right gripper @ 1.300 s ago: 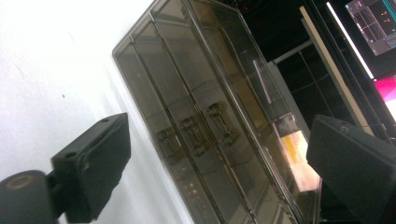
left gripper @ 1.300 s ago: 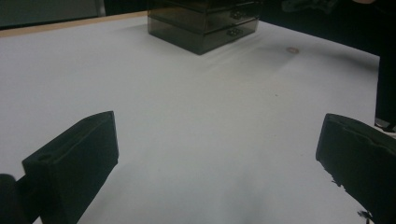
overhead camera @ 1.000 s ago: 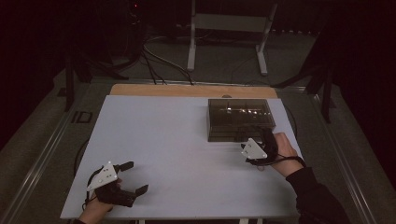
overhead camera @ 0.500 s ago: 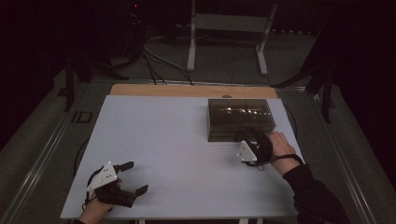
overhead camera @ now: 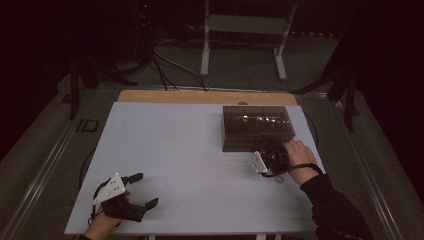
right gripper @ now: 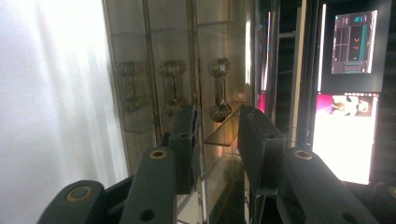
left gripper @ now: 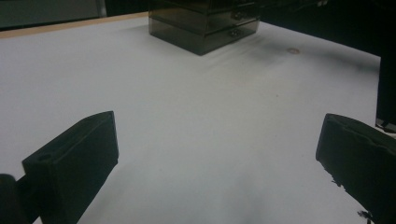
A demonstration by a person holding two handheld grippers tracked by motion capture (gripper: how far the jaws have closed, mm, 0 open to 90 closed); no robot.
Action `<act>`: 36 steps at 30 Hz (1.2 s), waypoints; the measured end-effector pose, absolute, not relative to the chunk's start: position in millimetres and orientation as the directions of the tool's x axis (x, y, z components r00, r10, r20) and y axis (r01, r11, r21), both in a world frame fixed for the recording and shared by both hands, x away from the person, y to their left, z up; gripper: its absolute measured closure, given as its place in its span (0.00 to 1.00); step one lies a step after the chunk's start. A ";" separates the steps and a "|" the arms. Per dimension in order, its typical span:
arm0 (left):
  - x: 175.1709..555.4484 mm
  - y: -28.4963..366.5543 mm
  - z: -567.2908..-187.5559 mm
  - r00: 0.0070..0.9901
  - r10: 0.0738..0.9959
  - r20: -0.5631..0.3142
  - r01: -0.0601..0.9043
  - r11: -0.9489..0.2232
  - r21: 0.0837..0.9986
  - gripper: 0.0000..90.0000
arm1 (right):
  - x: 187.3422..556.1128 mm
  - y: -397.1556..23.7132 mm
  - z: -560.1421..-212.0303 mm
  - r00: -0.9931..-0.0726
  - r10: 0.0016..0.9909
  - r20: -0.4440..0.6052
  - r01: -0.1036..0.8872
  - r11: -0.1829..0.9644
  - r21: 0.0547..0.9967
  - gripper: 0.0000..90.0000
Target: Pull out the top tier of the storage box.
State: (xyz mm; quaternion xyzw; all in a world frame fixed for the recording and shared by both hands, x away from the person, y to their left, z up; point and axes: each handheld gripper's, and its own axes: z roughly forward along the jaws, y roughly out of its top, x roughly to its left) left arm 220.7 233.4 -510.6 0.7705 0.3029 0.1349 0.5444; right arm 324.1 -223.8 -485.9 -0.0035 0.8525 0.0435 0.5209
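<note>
Moved: right gripper (overhead camera: 261, 150) has rolled sideways, jaws part-closed astride the dark clear-plastic drawer box's (overhead camera: 256, 126) handle (right gripper: 219, 88).
Left gripper (overhead camera: 141, 189): released, near-left counter (overhead camera: 170, 145).
Risk: handle may slip out.

Desk (overhead camera: 190, 150): plain white top with a tan wooden strip along the far edge. Drawer box (overhead camera: 257, 125): smoky, translucent grey-brown with metallic handles (right gripper: 219, 88). Left tool (overhead camera: 140, 192) and right tool (overhead camera: 265, 150): black jaws, each with a pale grey plate; sleeve (overhead camera: 335, 210) black.

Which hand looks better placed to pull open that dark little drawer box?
The right. Its claw sits right at the drawer box front, jaws either side of a drawer handle. The left claw rests open at the table's near-left corner, far from it.
</note>
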 end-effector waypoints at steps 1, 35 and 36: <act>220.7 233.2 -511.2 0.779 0.615 -0.121 0.322 -0.228 0.919 0.00 | 324.3 -223.7 -486.7 -0.455 0.030 -0.890 -0.050 0.997 0.059 0.76; 221.1 234.3 -510.8 0.776 0.616 -0.131 0.325 -0.214 0.921 0.00 | 329.4 -212.5 -495.3 -0.387 -0.048 -0.921 -0.016 0.999 -0.046 0.89; 221.1 234.4 -511.2 0.776 0.617 -0.128 0.327 -0.221 0.919 0.00 | 329.0 -212.4 -494.7 -0.393 -0.042 -0.918 -0.012 0.999 -0.040 0.89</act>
